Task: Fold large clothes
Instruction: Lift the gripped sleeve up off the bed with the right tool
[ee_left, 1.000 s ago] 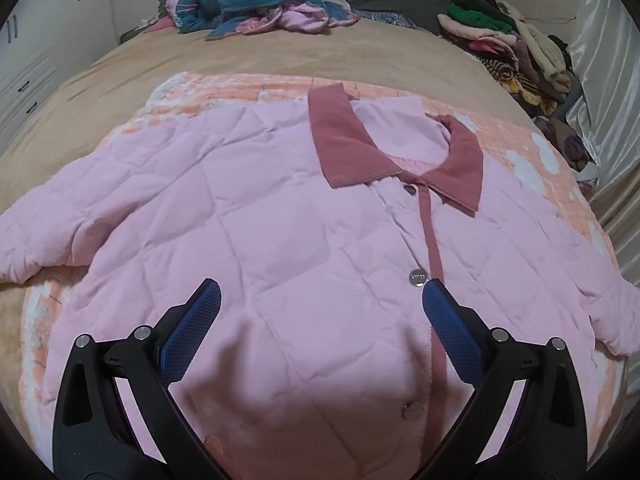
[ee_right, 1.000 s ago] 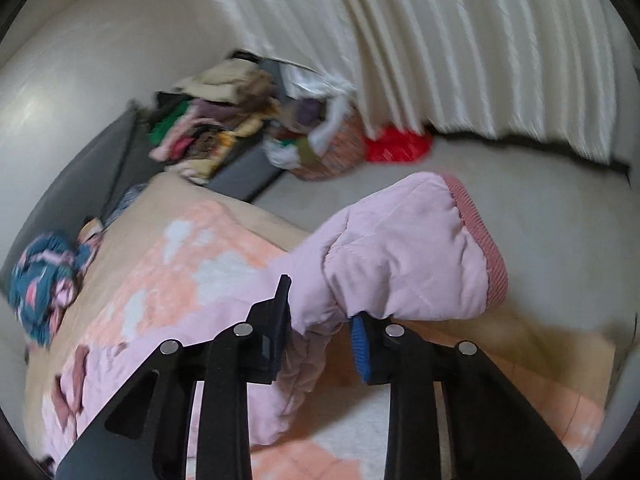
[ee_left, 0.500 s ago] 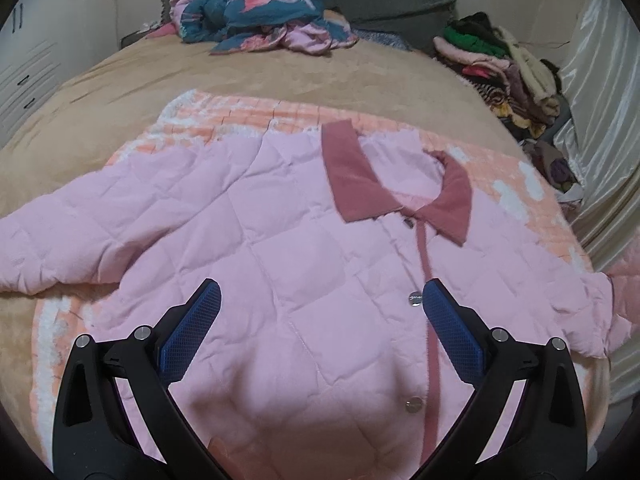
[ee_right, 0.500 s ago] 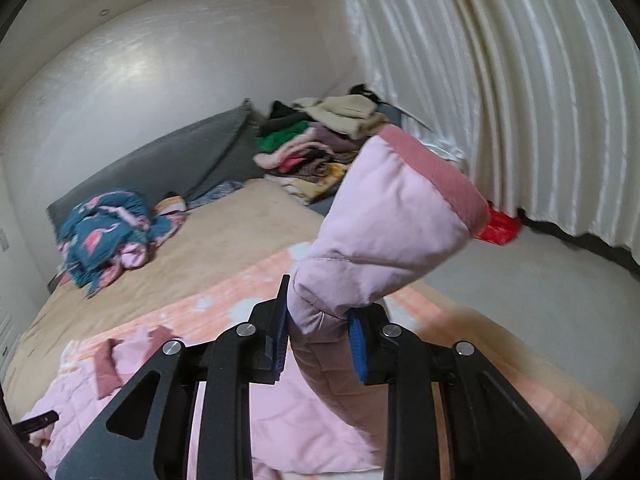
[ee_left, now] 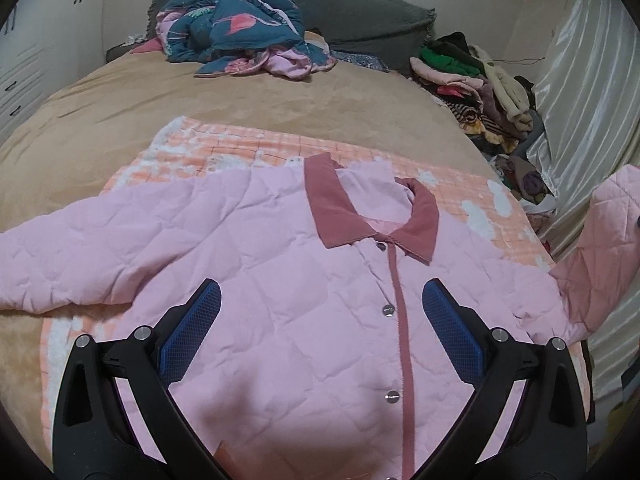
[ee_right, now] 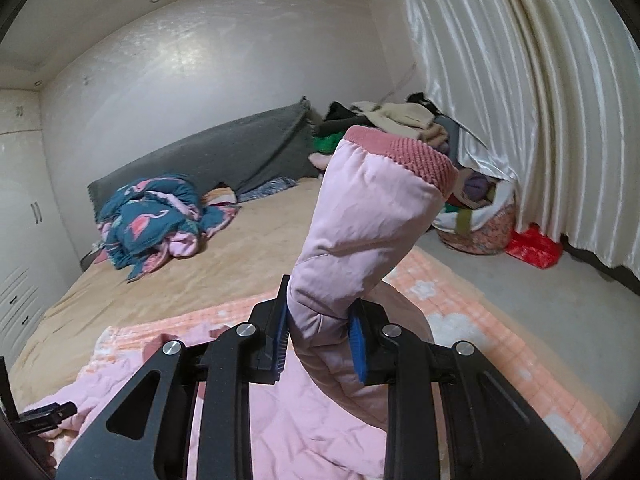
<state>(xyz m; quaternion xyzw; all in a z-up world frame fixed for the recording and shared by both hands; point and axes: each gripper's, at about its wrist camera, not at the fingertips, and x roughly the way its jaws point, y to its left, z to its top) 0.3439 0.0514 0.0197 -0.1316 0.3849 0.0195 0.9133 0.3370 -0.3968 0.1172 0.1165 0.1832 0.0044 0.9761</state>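
Jacket (ee_left: pixel 280 280) flat on the blanket (ee_left: pixel 240 148), collar toward the pillow (ee_left: pixel 360 12), quilt (ee_left: pixel 236 36) beyond. Right gripper (ee_right: pixel 318 334) clamps the sleeve (ee_right: pixel 368 216), cuff up. Left gripper (ee_left: pixel 320 320) agape, empty, above jacket.

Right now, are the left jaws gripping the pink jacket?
No, the left gripper hangs open above the pink quilted jacket, jaws wide apart.

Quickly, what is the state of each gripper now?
Left gripper: open, holding nothing, above the pink jacket.
Right gripper: closed on the jacket's sleeve, lifted up.
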